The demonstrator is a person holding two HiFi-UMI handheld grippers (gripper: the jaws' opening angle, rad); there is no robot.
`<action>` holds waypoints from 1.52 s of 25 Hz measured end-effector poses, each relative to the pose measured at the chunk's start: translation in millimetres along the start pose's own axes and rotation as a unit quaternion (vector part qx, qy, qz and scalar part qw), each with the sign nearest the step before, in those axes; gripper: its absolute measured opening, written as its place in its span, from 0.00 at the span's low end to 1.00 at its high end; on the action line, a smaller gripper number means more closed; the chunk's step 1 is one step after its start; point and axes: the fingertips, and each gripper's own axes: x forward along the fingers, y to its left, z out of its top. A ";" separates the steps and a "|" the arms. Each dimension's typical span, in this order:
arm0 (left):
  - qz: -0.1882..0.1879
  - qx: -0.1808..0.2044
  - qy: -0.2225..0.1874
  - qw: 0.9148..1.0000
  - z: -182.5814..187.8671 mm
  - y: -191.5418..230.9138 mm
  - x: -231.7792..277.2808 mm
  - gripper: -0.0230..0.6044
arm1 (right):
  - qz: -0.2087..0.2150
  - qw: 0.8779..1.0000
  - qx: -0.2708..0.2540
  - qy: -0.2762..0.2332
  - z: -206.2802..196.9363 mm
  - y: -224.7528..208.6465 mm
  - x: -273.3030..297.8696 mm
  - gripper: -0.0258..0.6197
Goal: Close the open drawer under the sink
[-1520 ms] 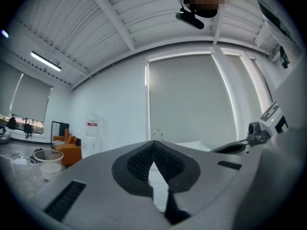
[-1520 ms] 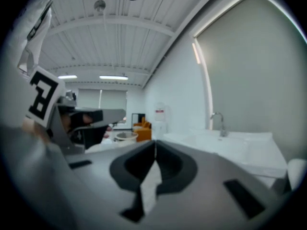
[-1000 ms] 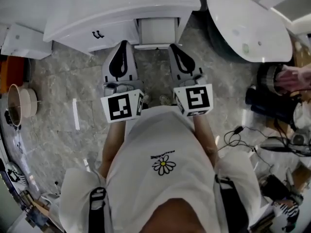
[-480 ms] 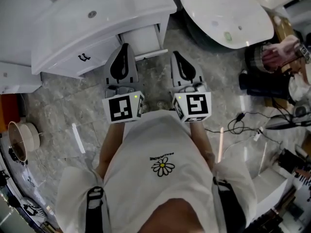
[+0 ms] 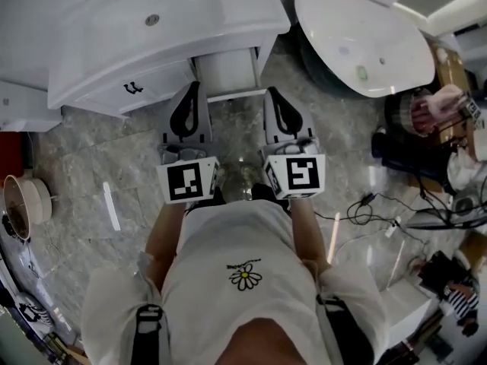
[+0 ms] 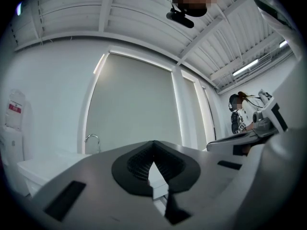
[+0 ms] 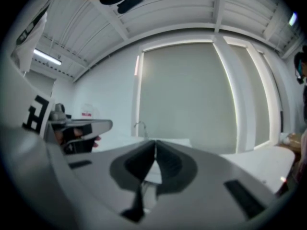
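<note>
The white vanity (image 5: 114,59) carries a sink with a drain (image 5: 152,20). From its right part an open white drawer (image 5: 228,68) sticks out toward me. My left gripper (image 5: 193,87) is shut and empty, its tip just left of the drawer's front corner. Also shut and empty, my right gripper (image 5: 272,92) has its tip just right of the drawer front. Whether either one touches the drawer cannot be told. The left gripper (image 6: 153,143) points level at the vanity, with the faucet (image 6: 91,138) behind. The right gripper (image 7: 155,142) does the same.
A closed drawer with a black handle (image 5: 133,88) sits left of the open one. A white oval tub (image 5: 358,36) stands at the right. Cables (image 5: 373,204) and dark gear lie on the marble floor (image 5: 99,158) at right; a bowl (image 5: 19,204) and white box (image 5: 23,105) at left.
Both grippers have shifted a little in front of the vanity, side by side and still shut. The head view has swung, so more of the sink top shows.
</note>
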 end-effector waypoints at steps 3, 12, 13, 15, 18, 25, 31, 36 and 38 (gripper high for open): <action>0.013 0.001 0.011 1.000 -20.9 8.1 5.7 0.07 | 0.003 1.000 0.012 0.002 -15.0 2.6 20.5 0.09; 0.090 -0.024 0.015 0.995 -98.0 40.6 6.0 0.07 | -0.007 0.999 0.031 0.041 -95.9 5.5 62.6 0.09; 0.094 -0.031 0.018 0.995 -110.5 41.0 7.0 0.07 | -0.009 0.999 0.031 0.042 -105.2 5.1 64.8 0.09; 0.098 -0.036 0.022 0.994 -136.3 40.8 8.2 0.07 | -0.011 0.998 0.028 0.046 -125.9 5.7 68.4 0.09; 0.108 -0.031 0.025 0.993 -177.5 48.3 13.7 0.07 | -0.009 0.998 0.024 0.053 -158.4 7.7 79.4 0.09; 0.138 -0.041 0.047 0.989 -266.1 68.1 9.0 0.07 | -0.014 0.997 0.026 0.071 -248.4 13.9 92.9 0.09; 0.119 -0.030 0.075 0.990 -325.8 62.8 -1.0 0.07 | -0.021 0.995 0.034 0.086 -310.5 21.0 97.1 0.09; 0.115 -0.036 0.096 0.988 -358.5 57.4 -12.8 0.07 | -0.027 0.993 0.040 0.108 -350.8 23.7 92.6 0.09; 0.113 -0.035 0.096 0.988 -363.9 56.0 -13.7 0.07 | -0.027 0.993 0.035 0.112 -357.9 24.6 91.0 0.09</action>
